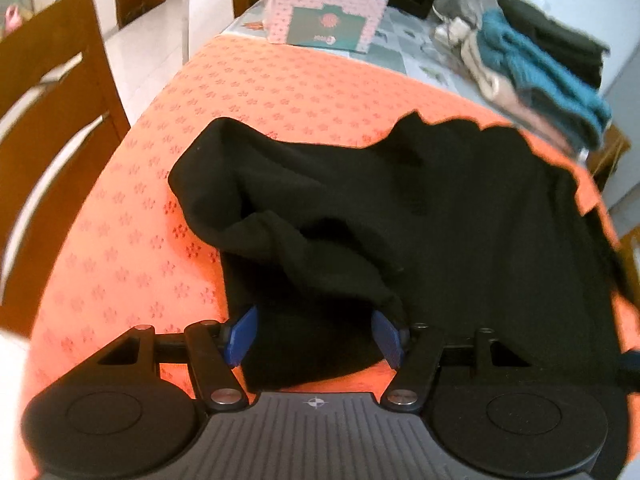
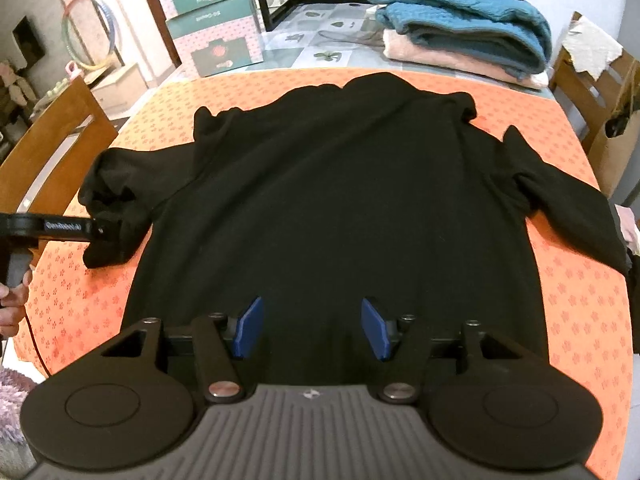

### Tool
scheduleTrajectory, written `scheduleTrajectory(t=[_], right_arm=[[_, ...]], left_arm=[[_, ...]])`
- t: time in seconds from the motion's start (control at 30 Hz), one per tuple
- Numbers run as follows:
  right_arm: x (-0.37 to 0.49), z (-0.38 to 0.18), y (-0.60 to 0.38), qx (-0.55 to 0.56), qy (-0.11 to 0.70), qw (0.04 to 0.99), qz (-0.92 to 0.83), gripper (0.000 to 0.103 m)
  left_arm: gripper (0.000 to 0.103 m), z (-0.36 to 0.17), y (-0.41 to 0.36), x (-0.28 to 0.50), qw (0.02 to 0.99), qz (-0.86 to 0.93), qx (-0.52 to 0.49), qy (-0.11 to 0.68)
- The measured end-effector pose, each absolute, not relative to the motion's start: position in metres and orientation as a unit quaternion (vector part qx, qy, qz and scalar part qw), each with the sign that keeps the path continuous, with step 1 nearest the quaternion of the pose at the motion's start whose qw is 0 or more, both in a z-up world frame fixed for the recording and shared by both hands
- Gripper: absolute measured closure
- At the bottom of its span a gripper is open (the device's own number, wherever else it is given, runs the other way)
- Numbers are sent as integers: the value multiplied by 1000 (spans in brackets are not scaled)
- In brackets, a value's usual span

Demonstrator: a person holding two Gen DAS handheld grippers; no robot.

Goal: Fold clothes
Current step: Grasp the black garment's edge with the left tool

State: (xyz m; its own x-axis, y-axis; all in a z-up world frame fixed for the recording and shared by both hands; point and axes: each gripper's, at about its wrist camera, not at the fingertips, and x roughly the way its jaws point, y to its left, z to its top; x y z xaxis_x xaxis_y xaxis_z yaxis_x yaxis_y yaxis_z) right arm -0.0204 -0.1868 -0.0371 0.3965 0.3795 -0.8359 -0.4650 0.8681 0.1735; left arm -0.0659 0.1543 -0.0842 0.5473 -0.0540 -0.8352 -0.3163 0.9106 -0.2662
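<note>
We held both grippers over a black sweater (image 2: pixel 332 184) spread flat on the orange-clothed counter (image 2: pixel 576 320); left gripper (image 1: pixel 316 334) and right gripper (image 2: pixel 312 330) jaws stood parted, gripping nothing.

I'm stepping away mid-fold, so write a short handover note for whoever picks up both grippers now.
Left gripper: open, at the bunched left sleeve, nothing pinched.
Right gripper: open, over the hem of the black top, holding nothing.
Top lies spread on the orange tablecloth; folded pile sits behind it.
Done: top laid out.
Left: fold in both sleeves, fold the body, add to the pile.
</note>
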Motion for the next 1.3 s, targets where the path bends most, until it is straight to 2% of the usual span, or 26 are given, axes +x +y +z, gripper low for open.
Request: scheduleTrajectory(t=[0.13, 0.33, 0.37, 0.4, 0.43, 0.83, 1.03, 1.3], right_arm=[[-14, -39, -184, -46, 487, 832, 261, 42], [-6, -40, -177, -52, 487, 829, 271, 41], [-6, -40, -176, -54, 487, 828, 272, 41], [-6, -40, -175, -56, 487, 828, 273, 41], [-6, -40, -174, -58, 486, 827, 275, 41], [-7, -49, -168, -60, 495, 821, 277, 41], [-6, -52, -151, -73, 498, 813, 294, 41], [-7, -55, -131, -92, 503, 798, 318, 41]], left_arm=[[37, -76, 159, -80, 858, 54, -245, 448], [38, -86, 163, -67, 855, 78, -257, 444], [44, -87, 165, -63, 855, 86, -258, 442], [74, -88, 166, -61, 856, 95, -253, 441], [97, -87, 168, -60, 856, 105, -242, 444], [98, -5, 255, -130, 875, 251, -241, 338], [98, 8, 273, -163, 855, 266, -251, 367], [97, -12, 254, -192, 818, 217, -283, 451]])
